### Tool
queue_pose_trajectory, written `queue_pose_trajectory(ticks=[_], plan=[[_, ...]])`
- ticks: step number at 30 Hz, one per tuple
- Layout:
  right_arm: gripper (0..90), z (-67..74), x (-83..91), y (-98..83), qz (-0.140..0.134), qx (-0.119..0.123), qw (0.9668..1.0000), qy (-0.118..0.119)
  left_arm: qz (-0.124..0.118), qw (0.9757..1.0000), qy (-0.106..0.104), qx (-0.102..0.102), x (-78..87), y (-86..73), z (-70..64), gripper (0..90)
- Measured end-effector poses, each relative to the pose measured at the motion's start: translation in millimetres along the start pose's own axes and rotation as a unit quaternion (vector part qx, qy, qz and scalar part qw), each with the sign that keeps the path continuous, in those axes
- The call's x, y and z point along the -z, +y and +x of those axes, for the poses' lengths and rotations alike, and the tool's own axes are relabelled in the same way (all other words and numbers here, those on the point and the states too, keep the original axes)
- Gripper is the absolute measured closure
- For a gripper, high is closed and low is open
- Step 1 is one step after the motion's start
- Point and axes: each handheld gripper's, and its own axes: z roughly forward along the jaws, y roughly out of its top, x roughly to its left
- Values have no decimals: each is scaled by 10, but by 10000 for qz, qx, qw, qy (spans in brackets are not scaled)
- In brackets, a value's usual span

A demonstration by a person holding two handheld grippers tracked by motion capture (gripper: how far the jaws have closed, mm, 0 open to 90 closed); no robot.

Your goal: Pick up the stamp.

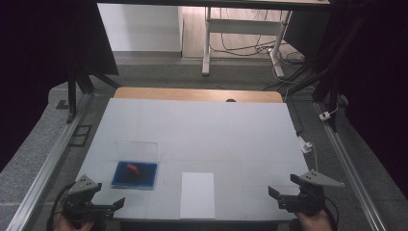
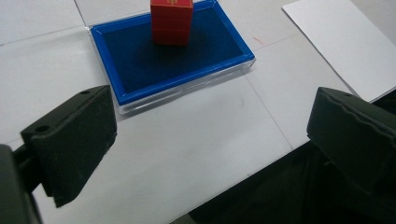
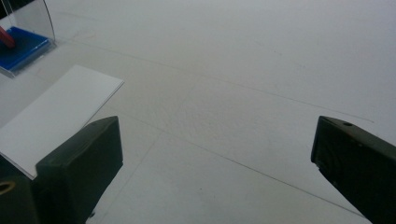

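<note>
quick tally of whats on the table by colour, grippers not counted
blue: 1, the open blue case with its clear lid standing up
red: 1, the red block standing in the case
white: 1, the white sheet lying flat beside the case
total: 3

block (image 2: 172, 21) in tray (image 2: 109, 65) (lid (image 1: 137, 150) behind), sheet (image 1: 197, 195) to its right.
</note>
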Motion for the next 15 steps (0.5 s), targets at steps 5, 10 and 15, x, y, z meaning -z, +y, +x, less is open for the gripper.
queue_pose_trajectory(ticks=[5,10,15], plan=[[0,4,8,0,-16,104,9999,-105,-48,10000,-16,3,14,-9,2,23],[0,13,-27,5,131,176,9998,-34,-2,9999,56,-88,3,-5,-24,23],[0,23,-49,10,259,294,9991,167,68,9996,162,-204,-11,2,-54,22]])
